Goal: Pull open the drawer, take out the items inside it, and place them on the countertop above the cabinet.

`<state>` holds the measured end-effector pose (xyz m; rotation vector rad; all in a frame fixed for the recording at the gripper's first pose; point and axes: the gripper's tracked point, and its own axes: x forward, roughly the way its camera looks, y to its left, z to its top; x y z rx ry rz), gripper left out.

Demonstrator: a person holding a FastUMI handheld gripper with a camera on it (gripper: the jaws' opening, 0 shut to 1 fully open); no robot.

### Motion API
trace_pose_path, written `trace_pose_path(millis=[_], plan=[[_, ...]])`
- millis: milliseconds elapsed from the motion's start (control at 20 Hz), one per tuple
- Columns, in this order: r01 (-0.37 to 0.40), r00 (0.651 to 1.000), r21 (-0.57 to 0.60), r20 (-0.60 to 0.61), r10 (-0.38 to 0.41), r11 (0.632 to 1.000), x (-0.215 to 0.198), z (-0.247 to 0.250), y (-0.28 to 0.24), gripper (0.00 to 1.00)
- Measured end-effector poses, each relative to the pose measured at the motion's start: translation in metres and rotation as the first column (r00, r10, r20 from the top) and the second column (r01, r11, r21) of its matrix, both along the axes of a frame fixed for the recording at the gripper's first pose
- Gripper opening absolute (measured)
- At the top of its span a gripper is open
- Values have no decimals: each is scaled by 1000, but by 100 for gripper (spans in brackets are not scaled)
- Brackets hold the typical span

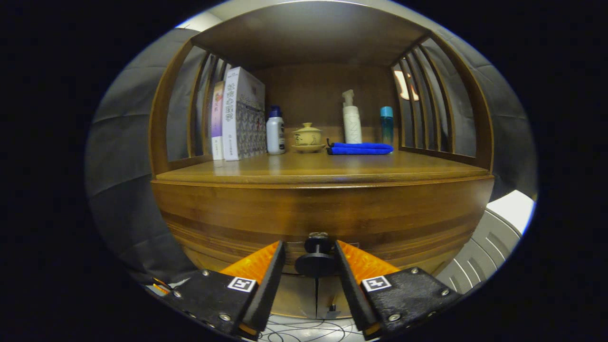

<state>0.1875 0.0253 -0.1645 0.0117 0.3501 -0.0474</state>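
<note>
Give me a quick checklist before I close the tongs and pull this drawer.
1. Drawer knob sits between the fingers: ok.
2. Tongs open, a gap showing on each side of the knob: ok.
3. Fingers level with the knob's stem: ok.
4. Drawer front closed, flush with the cabinet: ok, nothing pulled yet.
5. Free space on the countertop in front of the blue cloth and teapot: ok.
6. What lies inside the drawer: cannot tell.
</note>
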Motion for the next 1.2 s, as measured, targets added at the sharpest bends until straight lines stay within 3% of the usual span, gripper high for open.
trace_pose_path(millis=[200,300,1200], plan=[[28,999,0,-17,-28,1000,-2,0,0,43],[36,999,-8,-25,-37,999,-7,0,0,41],[47,998,-16,-44,-47,999,-106,10,7,41]])
